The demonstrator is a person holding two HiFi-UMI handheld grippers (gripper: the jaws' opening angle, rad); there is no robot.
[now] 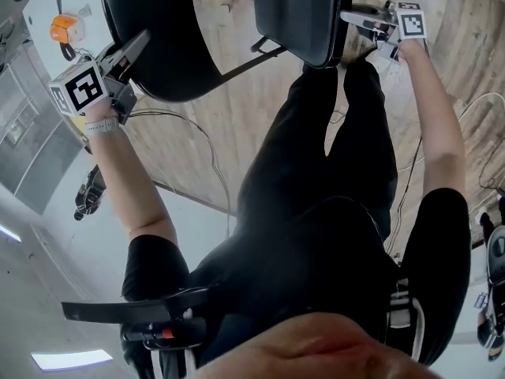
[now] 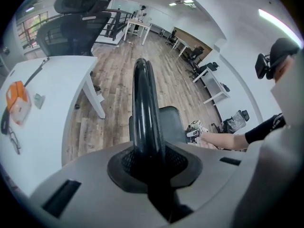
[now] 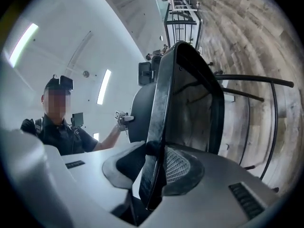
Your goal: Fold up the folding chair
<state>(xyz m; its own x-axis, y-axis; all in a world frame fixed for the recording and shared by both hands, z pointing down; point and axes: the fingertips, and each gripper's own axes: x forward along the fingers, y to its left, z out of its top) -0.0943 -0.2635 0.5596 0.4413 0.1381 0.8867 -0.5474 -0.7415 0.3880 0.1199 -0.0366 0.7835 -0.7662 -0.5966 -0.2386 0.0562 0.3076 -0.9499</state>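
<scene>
The black folding chair is lifted in front of me. In the head view its rounded backrest (image 1: pixel 166 46) is at the top left and its seat (image 1: pixel 296 14) at the top middle, joined by a thin frame tube (image 1: pixel 252 61). My left gripper (image 1: pixel 136 47) is shut on the backrest's rim (image 2: pixel 142 108), which runs up between its pads. My right gripper (image 1: pixel 353 18) is shut on the seat's edge (image 3: pixel 159 127). The right gripper view shows the seat's underside (image 3: pixel 194 103) and the leg tubes (image 3: pixel 256 82).
A white desk (image 2: pixel 47 89) with an orange object (image 2: pixel 16 101) stands at the left, with a black office chair (image 2: pixel 76 27) behind it. Cables (image 1: pixel 197 140) trail over the wooden floor. My own black-clad legs (image 1: pixel 347 148) stand just below the chair.
</scene>
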